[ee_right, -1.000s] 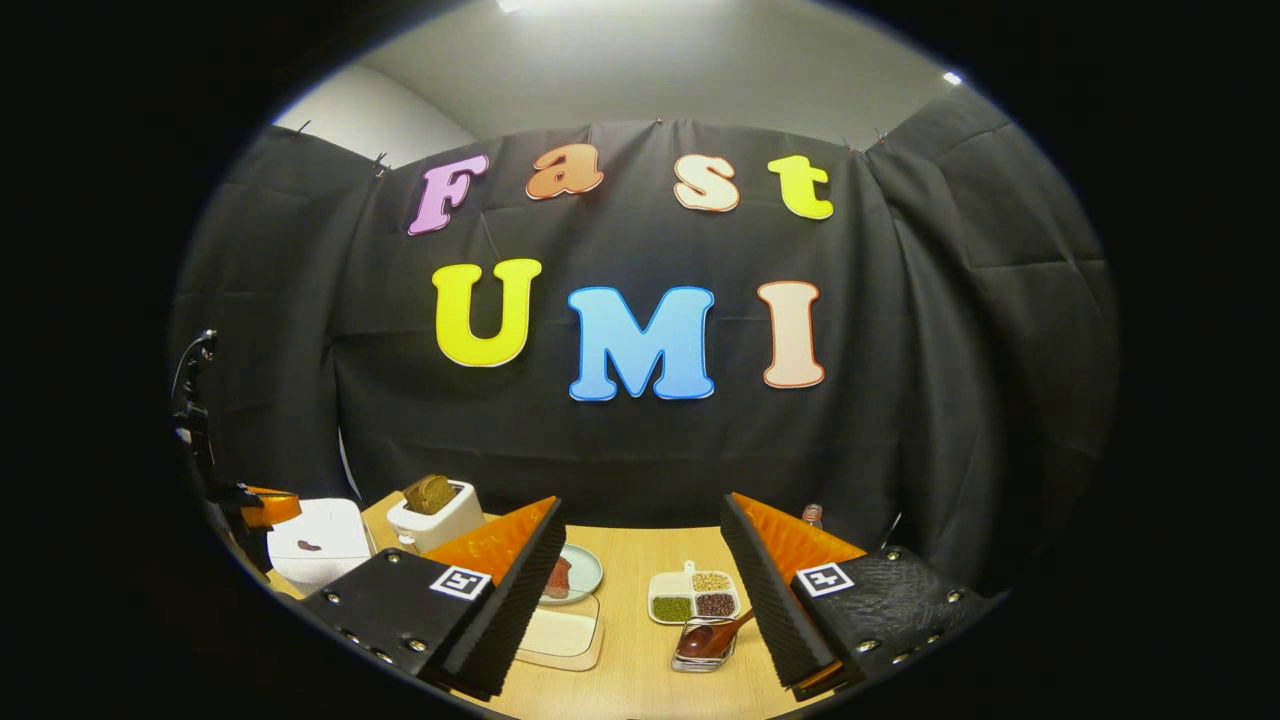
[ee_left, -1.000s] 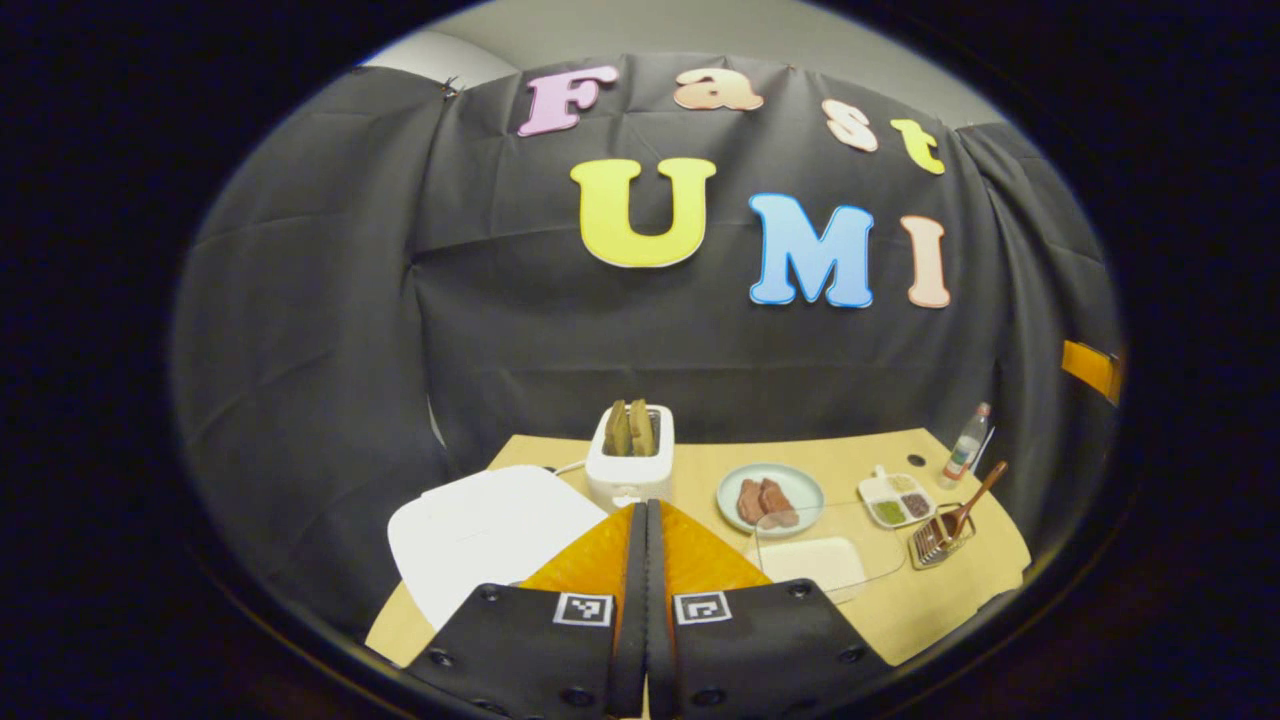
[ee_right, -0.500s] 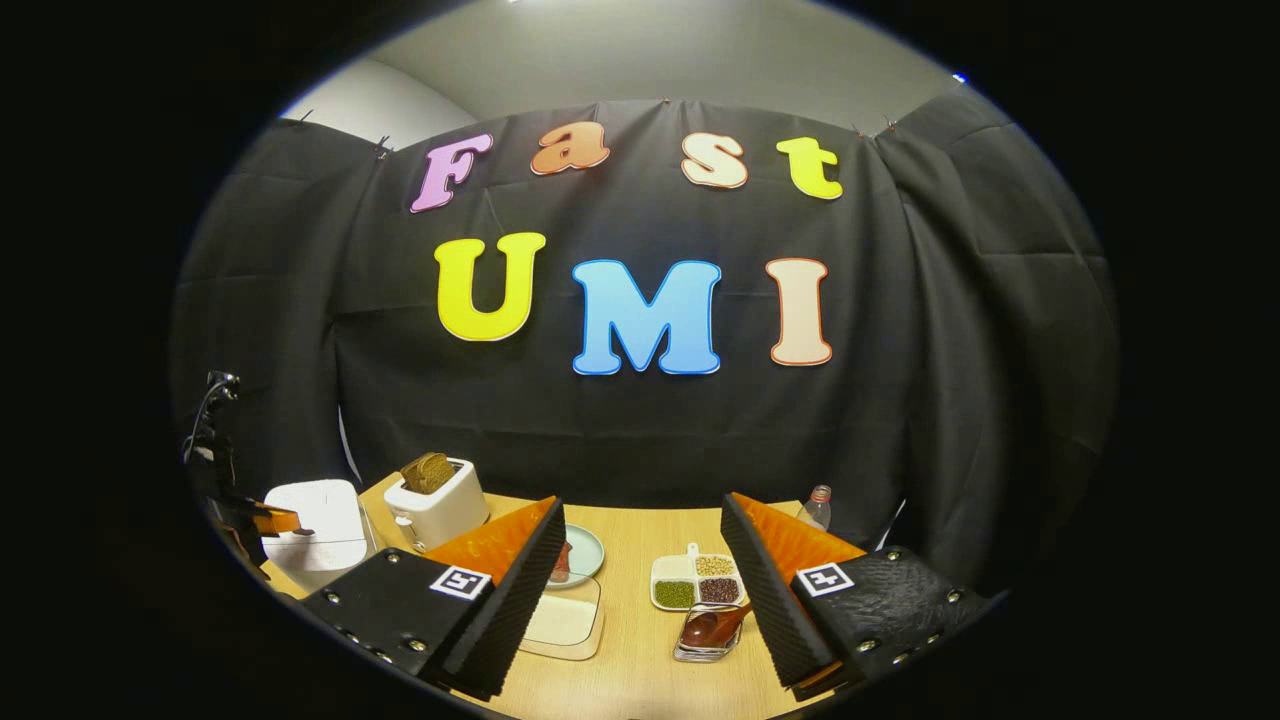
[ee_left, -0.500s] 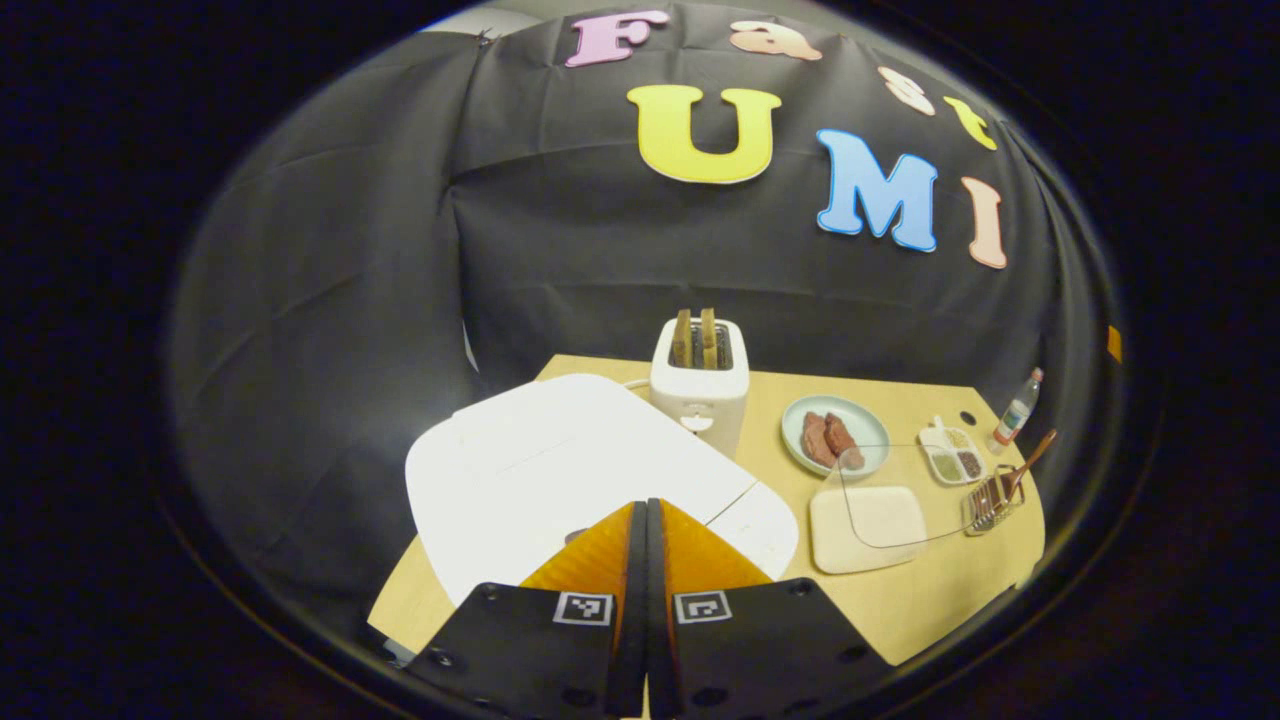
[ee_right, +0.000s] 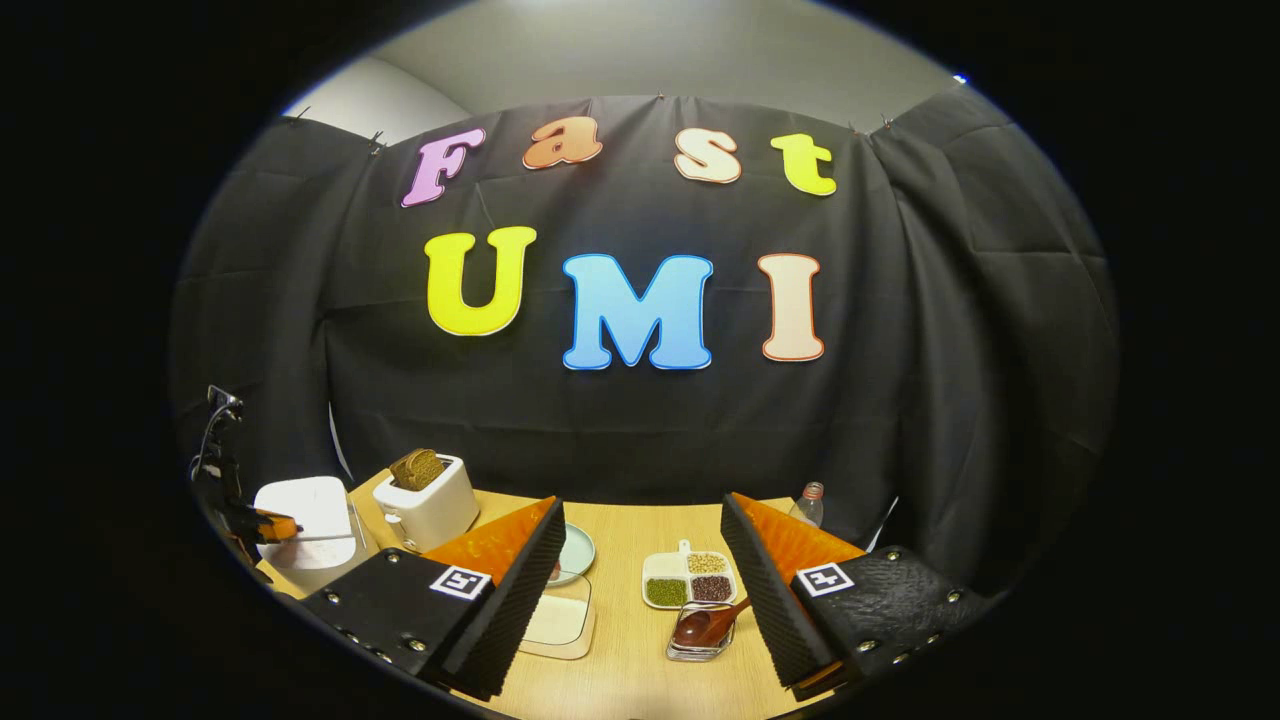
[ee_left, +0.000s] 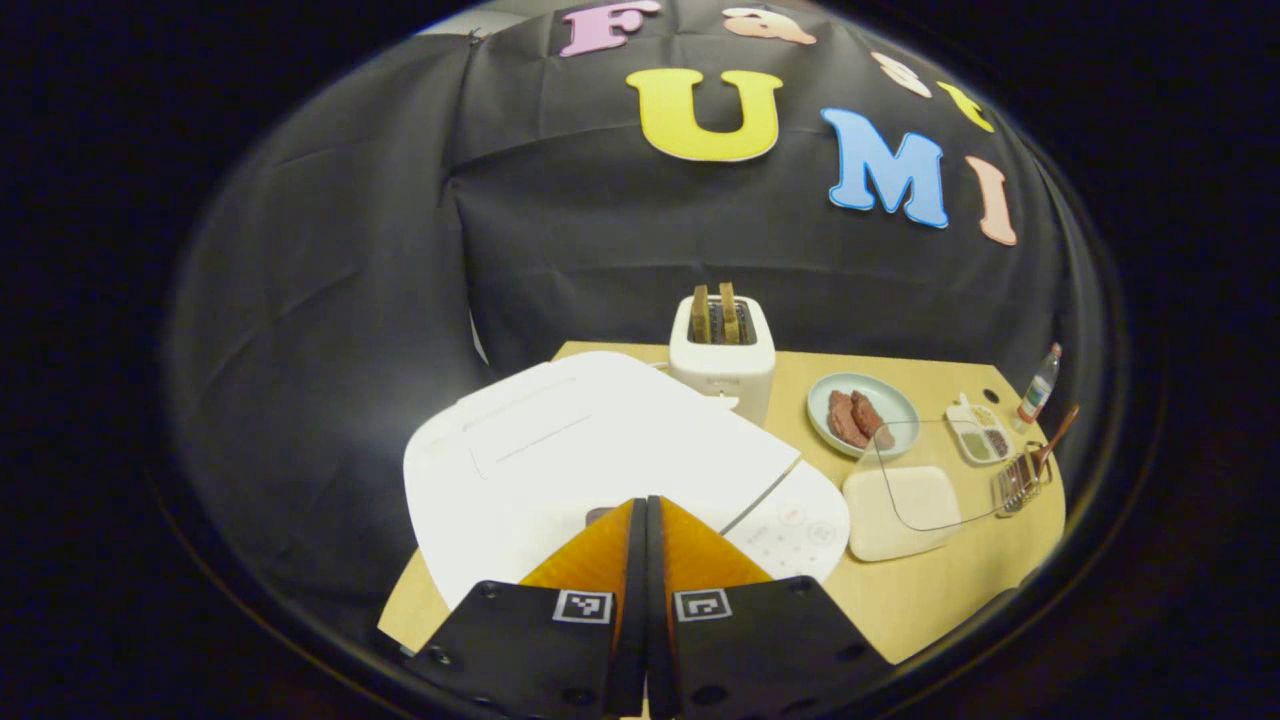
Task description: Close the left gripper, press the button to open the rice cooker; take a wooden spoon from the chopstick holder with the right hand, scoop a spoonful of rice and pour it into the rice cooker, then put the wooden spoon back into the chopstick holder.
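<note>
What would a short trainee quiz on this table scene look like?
1. True or false: the left gripper is shut over the rice cooker.
2. Where is the spoon? A) in the holder B) on the plate C) in the right gripper
3. Fill in: the toaster holds two slices of ____.

Key: 1 true. 2 A. 3 bread.
</note>
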A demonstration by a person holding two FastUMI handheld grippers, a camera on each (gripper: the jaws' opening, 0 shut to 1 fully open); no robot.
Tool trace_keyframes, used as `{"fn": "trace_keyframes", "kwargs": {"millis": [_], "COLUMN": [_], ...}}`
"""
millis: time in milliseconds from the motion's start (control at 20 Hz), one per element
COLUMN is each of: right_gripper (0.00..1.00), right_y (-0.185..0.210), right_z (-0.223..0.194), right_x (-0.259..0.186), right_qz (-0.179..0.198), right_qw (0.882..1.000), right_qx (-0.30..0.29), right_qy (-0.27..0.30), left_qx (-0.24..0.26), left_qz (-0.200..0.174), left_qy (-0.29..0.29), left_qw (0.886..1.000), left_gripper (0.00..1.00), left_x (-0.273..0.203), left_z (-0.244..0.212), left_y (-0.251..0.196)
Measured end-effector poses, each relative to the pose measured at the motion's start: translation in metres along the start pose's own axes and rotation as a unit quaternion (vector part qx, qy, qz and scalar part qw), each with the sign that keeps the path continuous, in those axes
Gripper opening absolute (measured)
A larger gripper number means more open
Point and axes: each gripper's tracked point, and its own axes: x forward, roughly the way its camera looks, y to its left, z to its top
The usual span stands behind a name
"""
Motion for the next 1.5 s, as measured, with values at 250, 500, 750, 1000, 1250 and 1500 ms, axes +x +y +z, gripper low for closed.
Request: {"fn": "trace_keyframes", "kwargs": {"millis": [250, 500, 750, 1000, 1250, 1500], "right_gripper": [0.95, 0.95, 0.95, 0.95, 0.95, 0.95], "right_y": [-0.003, -0.002, -0.014, -0.041, -0.089, -0.113], "right_z": [0.002, 0.004, 0.006, 0.006, -0.015, -0.04], "right_x": [0.002, 0.0, -0.002, -0.004, 0.001, 0.02], "right_qz": [-0.001, 0.003, -0.004, -0.021, -0.065, -0.062], "right_qw": [1.0, 1.0, 1.0, 0.999, 0.997, 0.997], "right_qx": [0.004, 0.007, 0.009, 0.02, 0.031, 0.045], "right_qy": [-0.004, -0.01, -0.014, -0.022, -0.008, 0.014], "left_qx": [-0.041, -0.046, -0.051, -0.023, 0.013, 0.018], "left_qz": [0.038, 0.056, 0.035, -0.012, -0.073, -0.111], "left_qy": [-0.135, -0.212, -0.254, -0.266, -0.266, -0.252], "left_qw": [0.989, 0.974, 0.965, 0.964, 0.961, 0.961], "left_gripper": [0.67, 0.97, 0.97, 0.97, 0.95, 0.94], "left_x": [-0.056, -0.099, -0.136, -0.153, -0.165, -0.168], "left_z": [0.099, 0.165, 0.191, 0.183, 0.17, 0.153], "left_y": [0.028, 0.039, 0.01, -0.053, -0.125, -0.166]}}
